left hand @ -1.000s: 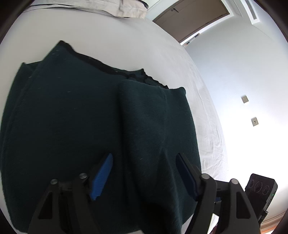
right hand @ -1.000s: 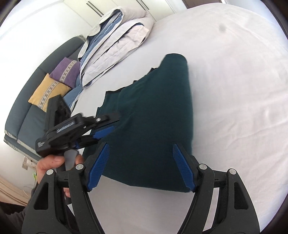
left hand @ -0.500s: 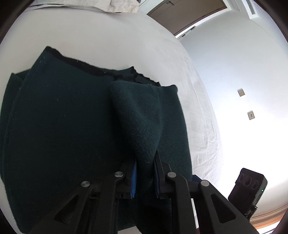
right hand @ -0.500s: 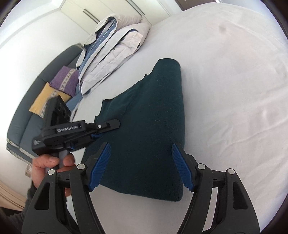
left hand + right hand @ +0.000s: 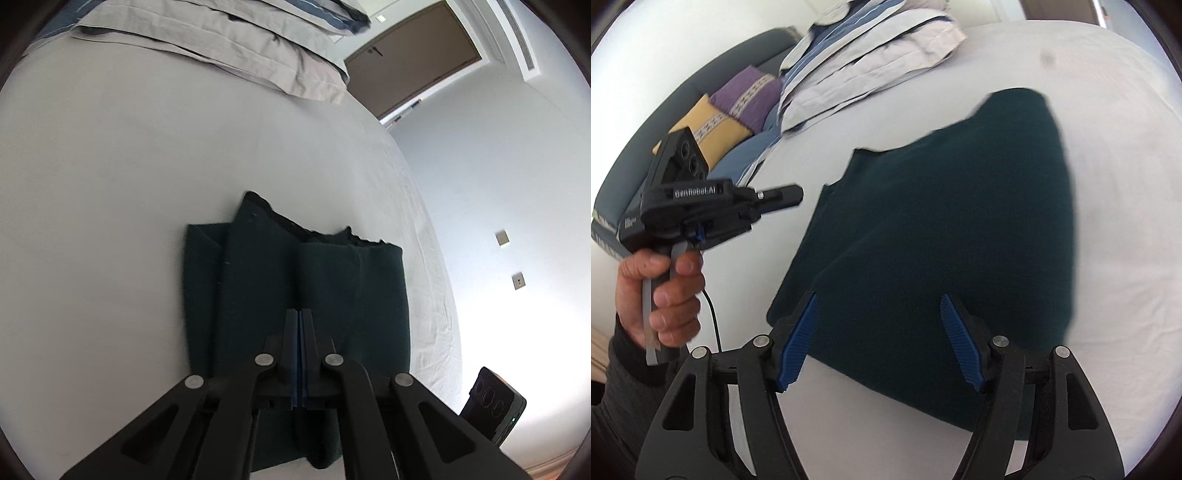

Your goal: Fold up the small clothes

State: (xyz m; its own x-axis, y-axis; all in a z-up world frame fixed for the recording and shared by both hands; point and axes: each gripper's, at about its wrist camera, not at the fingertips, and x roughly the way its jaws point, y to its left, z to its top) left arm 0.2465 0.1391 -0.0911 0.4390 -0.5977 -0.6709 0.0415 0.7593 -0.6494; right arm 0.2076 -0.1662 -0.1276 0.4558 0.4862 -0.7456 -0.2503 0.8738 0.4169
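Dark green garment (image 5: 295, 280): lies folded flat on the white bed (image 5: 110, 203), near its edge. Left gripper (image 5: 299, 325): raised above the cloth, jaws clenched on nothing. Right gripper (image 5: 879, 332): jaws spread wide over the near hem, seemingly poised for the next fold. Pillows (image 5: 864, 48): stacked well apart.

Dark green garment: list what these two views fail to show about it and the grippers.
- Near hem of the dark green garment: left wrist view, hidden behind the shut left gripper.
- Garment's edges and texture: right wrist view, smeared by motion blur.
- Left gripper's fingertips: right wrist view, seen side-on, no gap visible.
- Garment type: folded, undeterminable in either view.
- Right gripper: open, hovering; height above the bed sheet unclear.
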